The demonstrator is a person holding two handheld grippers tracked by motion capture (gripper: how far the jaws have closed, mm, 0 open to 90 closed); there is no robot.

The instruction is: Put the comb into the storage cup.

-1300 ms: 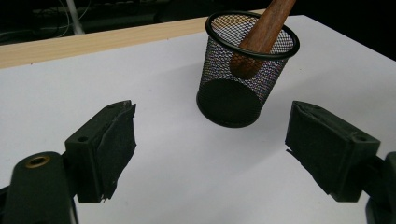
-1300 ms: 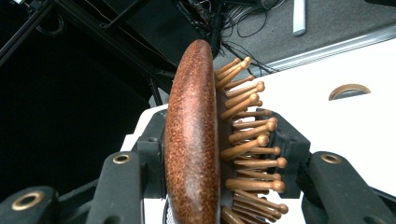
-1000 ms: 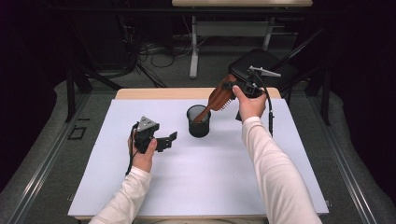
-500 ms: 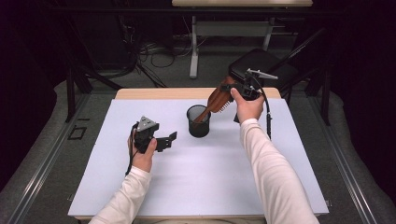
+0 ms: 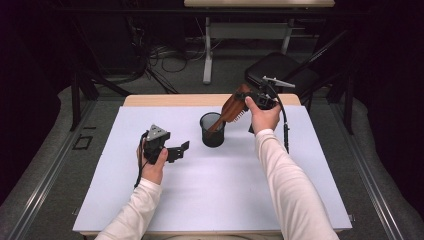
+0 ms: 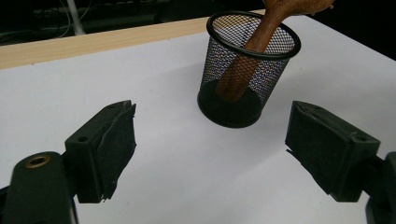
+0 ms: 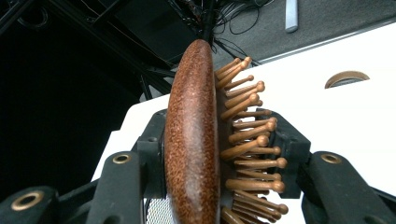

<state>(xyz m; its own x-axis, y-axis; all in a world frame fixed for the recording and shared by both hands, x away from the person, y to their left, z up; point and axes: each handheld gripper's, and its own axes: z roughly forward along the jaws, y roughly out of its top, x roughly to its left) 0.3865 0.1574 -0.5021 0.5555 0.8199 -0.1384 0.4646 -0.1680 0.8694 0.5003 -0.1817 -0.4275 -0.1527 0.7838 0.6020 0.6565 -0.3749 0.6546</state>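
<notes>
Hairbrush (image 5: 231,108) handle inside mesh cup (image 5: 212,131); right tool (image 5: 256,97) clamps brush head

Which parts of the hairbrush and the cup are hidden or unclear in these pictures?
- Wooden hairbrush, right gripper view: the handle is cut off by the bottom edge, behind the jaws.
- Same brush, left gripper view: the head is cut off by the top edge.
- Mesh cup, high view: too small to tell whether the handle tip touches its bottom.
- Right gripper, high view: jaws hidden by the hand.
</notes>
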